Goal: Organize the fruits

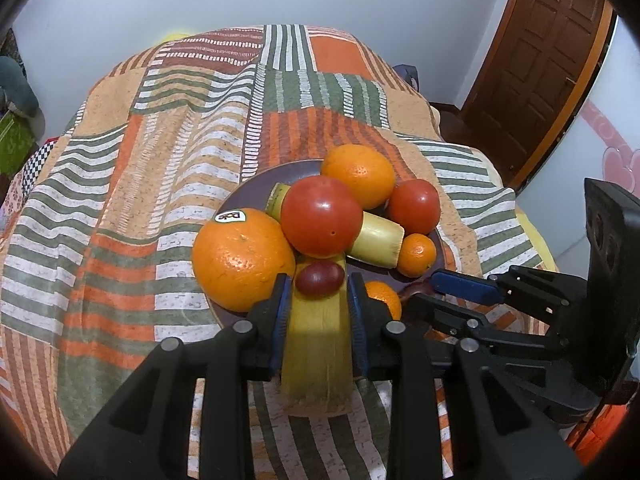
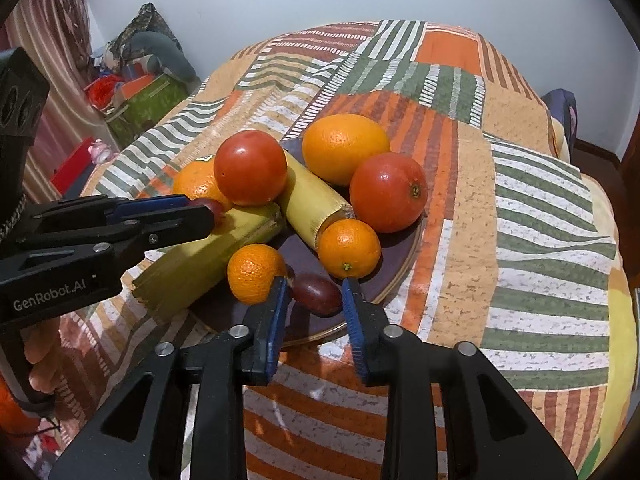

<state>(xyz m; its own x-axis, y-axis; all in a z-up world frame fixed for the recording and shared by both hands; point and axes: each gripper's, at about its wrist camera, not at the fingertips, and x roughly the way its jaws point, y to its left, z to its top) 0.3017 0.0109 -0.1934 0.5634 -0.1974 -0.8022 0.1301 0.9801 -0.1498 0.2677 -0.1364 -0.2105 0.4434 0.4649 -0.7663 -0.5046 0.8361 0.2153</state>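
A dark plate (image 1: 256, 184) (image 2: 404, 248) holds two oranges, two tomatoes, two mandarins, banana pieces and dark red grapes. My left gripper (image 1: 318, 280) is open, its jaws either side of a grape (image 1: 319, 277) that lies on a banana piece (image 1: 316, 352); the pads do not touch it. It shows in the right wrist view (image 2: 200, 210) too. My right gripper (image 2: 314, 286) is open around another grape (image 2: 316, 294) at the plate's near rim, beside a mandarin (image 2: 256, 272). In the left wrist view the right gripper (image 1: 436, 292) sits at the plate's right.
The plate rests on a bed with a striped orange, green and white cover (image 1: 140, 200). A big orange (image 1: 240, 258) and a tomato (image 1: 320, 216) crowd the left gripper. A door (image 1: 548, 60) stands at the right; boxes and clutter (image 2: 136, 100) lie left.
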